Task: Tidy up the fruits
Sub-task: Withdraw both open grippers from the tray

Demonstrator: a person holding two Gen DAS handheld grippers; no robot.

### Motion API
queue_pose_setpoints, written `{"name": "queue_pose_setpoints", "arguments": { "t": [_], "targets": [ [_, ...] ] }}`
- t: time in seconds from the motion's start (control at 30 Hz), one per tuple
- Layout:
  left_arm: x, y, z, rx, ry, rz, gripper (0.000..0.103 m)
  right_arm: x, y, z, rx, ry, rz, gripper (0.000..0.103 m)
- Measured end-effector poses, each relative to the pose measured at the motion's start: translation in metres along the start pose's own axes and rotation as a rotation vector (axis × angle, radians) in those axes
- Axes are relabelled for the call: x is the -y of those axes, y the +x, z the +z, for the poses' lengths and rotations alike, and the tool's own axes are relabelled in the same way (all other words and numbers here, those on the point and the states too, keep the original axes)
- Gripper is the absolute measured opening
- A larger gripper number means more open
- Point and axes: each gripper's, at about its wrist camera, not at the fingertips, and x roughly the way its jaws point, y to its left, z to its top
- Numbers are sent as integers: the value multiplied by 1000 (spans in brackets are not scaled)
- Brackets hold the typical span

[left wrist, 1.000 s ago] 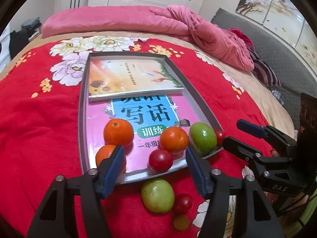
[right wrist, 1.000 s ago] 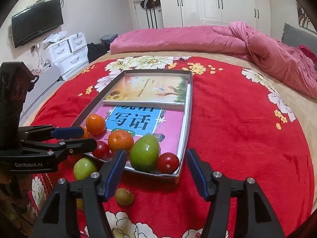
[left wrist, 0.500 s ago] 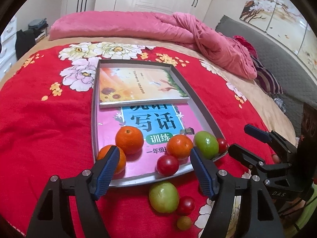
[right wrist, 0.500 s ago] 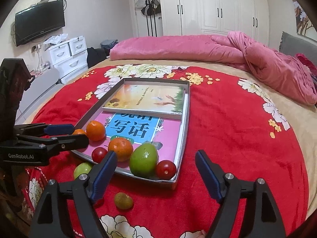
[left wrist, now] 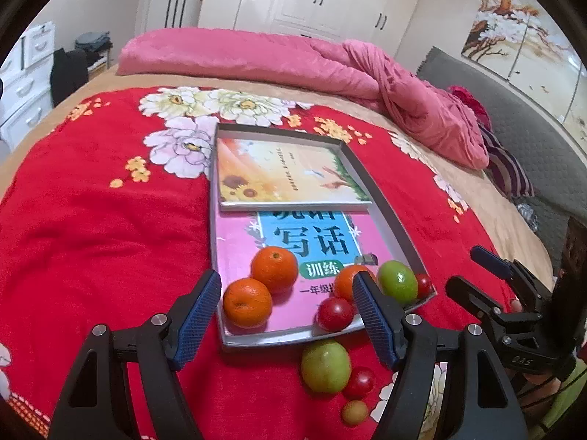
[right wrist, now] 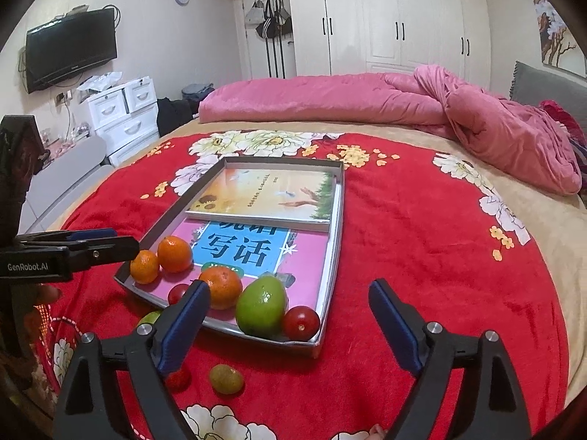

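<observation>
Six fruits sit along the near edge of the tray point(left wrist: 400, 227), while a green fruit point(left wrist: 325, 366), a small tomato point(left wrist: 359, 382) and a yellowish fruit point(left wrist: 354, 412) lie on the red blanket point(left wrist: 91, 238) just outside it, with the left gripper point(left wrist: 286, 315) and the right gripper point(right wrist: 290, 324) both spread wide and empty.

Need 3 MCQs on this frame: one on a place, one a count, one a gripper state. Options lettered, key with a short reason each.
1. Where does the small yellowish fruit lie?
A. in the tray
B. on the red blanket in front of the tray
C. on the upper book

2. How many oranges sit in the tray?
A. one
B. five
C. three

3. How do the left gripper and right gripper stand?
A. both open, holding nothing
B. left shut on an orange
C. right shut on the green fruit

Key: 1 B, it rests on the red blanket outside the tray rim. 2 C, three oranges show on the pink book. 3 A, each pair of fingers is spread wide with no fruit between them.
</observation>
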Motion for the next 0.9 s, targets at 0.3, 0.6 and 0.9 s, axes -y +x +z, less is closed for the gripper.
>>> {"name": "queue_pose_setpoints", "arguments": {
  "t": [0.3,0.6,0.9],
  "targets": [
    [-2,-7,-1,16,-2,20,76,0,-5,3,24,1,4,96],
    [1,-13,-5,12,9,4,76,-3,-8,3,33,-4,13,96],
    [12,-17,-13,-1,51,-7,76,-7,-12,2,35,-19,22,96]
  ]
}}
